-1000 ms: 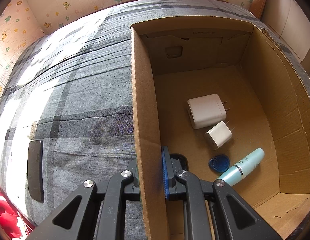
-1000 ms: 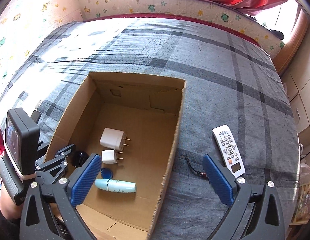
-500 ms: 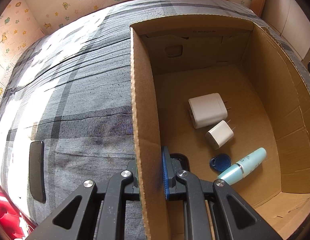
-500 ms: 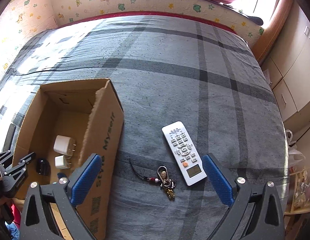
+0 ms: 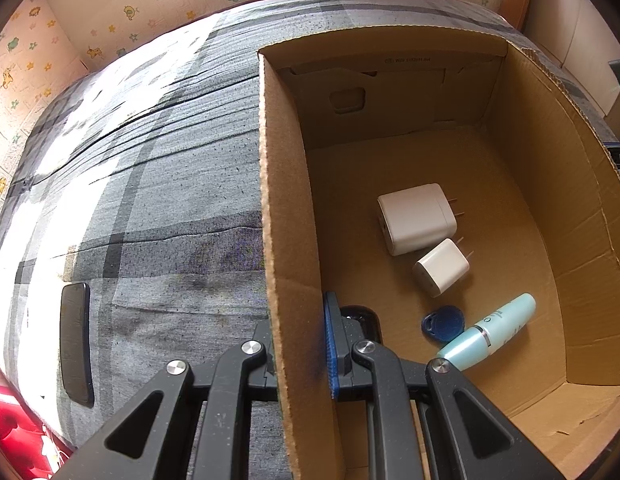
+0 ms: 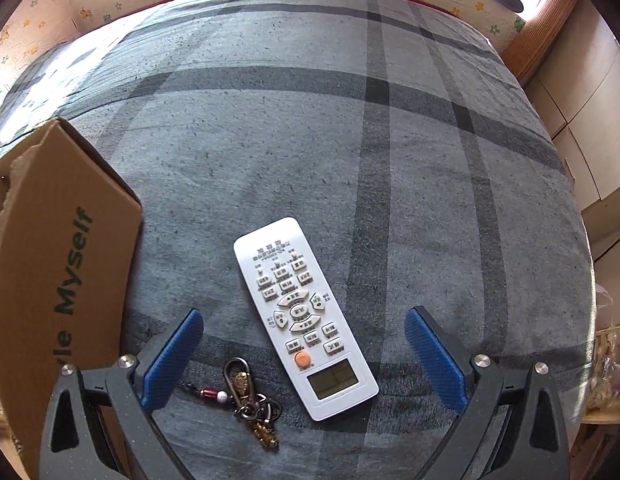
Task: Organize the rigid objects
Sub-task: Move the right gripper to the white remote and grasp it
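My left gripper [image 5: 306,344] is shut on the near left wall of the cardboard box [image 5: 286,208], one pad inside and one outside. On the box floor lie a large white charger [image 5: 416,218], a small white charger [image 5: 442,266], a blue key fob [image 5: 444,324], a teal tube [image 5: 490,332] and a dark object [image 5: 362,320] partly hidden behind my finger. My right gripper [image 6: 304,356] is open above the bed, its pads on either side of a white remote control [image 6: 302,312]. A keychain [image 6: 246,396] lies just left of the remote.
The box [image 6: 50,264] stands left of the remote on a grey plaid bed cover [image 6: 350,140]. A dark phone [image 5: 75,338] lies on the cover left of the box. Cabinets [image 6: 590,120] stand beyond the bed's right edge.
My right gripper has swung right from over the box and come down over the remote and keychain, staying open. The left gripper has kept its hold on the box wall.
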Demonstrator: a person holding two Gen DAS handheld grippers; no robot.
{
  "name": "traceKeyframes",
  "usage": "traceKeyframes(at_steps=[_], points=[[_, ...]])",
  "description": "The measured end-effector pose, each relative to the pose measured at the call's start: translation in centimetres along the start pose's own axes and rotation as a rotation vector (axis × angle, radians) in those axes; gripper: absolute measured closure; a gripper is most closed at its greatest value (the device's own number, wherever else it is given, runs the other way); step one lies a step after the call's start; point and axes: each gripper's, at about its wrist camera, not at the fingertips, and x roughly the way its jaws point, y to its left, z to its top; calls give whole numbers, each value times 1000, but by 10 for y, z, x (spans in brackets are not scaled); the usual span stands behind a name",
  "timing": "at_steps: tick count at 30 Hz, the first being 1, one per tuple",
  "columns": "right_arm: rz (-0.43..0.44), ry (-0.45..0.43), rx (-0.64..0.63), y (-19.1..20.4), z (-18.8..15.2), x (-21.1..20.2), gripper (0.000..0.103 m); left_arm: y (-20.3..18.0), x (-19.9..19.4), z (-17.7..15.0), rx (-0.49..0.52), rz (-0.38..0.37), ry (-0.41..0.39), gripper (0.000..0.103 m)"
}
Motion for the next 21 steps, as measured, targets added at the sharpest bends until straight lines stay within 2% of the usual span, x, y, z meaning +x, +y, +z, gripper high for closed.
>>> traceKeyframes(at_steps=[10,21], points=[[22,44,-11,-13,-3,38,0,-4,-2,0,9,18,4,88],[27,49,-18,-18,-4,49,0,-2,1,0,6,12,15,88]])
